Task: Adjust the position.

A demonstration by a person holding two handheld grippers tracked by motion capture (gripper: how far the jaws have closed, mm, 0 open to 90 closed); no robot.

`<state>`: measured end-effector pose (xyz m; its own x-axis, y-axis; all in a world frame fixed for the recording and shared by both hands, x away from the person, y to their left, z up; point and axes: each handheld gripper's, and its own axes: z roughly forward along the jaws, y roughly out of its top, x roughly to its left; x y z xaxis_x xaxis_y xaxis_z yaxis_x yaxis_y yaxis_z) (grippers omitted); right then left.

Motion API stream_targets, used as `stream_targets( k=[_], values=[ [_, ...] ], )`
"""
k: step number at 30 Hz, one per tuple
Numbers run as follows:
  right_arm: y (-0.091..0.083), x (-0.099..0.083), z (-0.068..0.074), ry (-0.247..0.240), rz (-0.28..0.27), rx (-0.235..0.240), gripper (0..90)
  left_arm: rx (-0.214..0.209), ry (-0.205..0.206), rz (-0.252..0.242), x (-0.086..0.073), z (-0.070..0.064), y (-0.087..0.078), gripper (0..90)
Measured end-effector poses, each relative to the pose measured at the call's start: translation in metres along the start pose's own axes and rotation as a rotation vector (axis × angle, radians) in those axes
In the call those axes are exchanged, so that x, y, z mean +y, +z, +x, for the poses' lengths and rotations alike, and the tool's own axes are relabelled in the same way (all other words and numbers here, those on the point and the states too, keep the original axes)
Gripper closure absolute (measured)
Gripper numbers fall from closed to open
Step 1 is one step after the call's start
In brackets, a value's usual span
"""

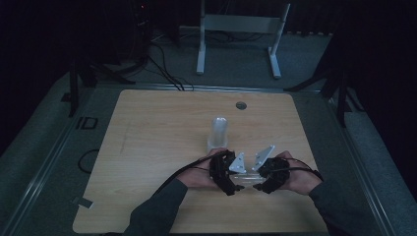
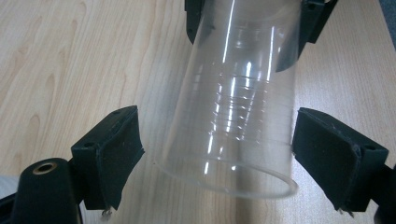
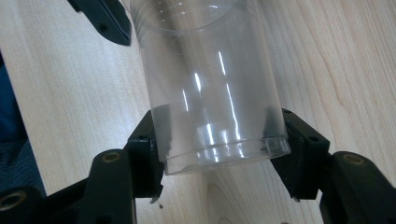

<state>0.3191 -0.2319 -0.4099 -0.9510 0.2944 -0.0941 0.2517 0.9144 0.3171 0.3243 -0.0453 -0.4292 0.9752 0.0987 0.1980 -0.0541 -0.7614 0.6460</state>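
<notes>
A clear plastic cup [image 1: 244, 178] lies sideways just above the wooden table [image 1: 157, 147], near its front edge, between my two grippers. In the right gripper view my right gripper [image 3: 224, 149] is shut on one end of the cup [image 3: 210, 93], both pads pressed against its wall. The left gripper view looks at the cup's open rim [image 2: 229, 182]. There my left gripper [image 2: 217, 154] is open around that end, with a gap on the left side. From above, the left gripper [image 1: 234, 182] and the right gripper [image 1: 259, 181] face each other.
A second clear cup [image 1: 219, 132] stands upside down on the table just beyond the hands. A round grommet [image 1: 240, 105] sits near the far edge. A white metal frame [image 1: 241, 24] and cables [image 1: 164, 69] are on the floor behind the table.
</notes>
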Motion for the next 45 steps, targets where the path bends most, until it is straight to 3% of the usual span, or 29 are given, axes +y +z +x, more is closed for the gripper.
stream_targets(
  k=[4, 15, 17, 25, 26, 40, 45],
  values=[
    [0.0, -0.006, -0.003, 0.033, -0.002, -0.013, 41.6, 0.02, -0.016, -0.034, 0.001, 0.001, -0.004, 19.1],
    [0.002, -0.02, -0.009, 0.162, -0.013, -0.075, 41.7, 0.065, -0.039, -0.054, 0.001, 0.006, -0.008, 22.6],
    [0.002, -0.023, -0.011, 0.192, -0.018, -0.082, 41.7, 0.072, -0.077, -0.06, 0.0, 0.009, -0.008, 22.6],
    [0.004, -0.032, -0.014, 0.294, -0.05, -0.11, 41.7, 0.101, -0.114, -0.066, -0.002, 0.012, -0.008, 26.2],
    [0.004, -0.035, -0.015, 0.323, -0.062, -0.122, 41.7, 0.106, -0.124, -0.064, -0.002, 0.013, -0.008, 26.2],
    [0.009, -0.048, -0.014, 0.422, -0.076, -0.202, 41.9, 0.145, -0.16, -0.071, -0.003, 0.014, -0.006, 29.0],
    [0.011, -0.056, -0.014, 0.479, -0.091, -0.241, 41.9, 0.15, -0.174, -0.066, -0.003, 0.015, -0.005, 30.0]
  ],
)
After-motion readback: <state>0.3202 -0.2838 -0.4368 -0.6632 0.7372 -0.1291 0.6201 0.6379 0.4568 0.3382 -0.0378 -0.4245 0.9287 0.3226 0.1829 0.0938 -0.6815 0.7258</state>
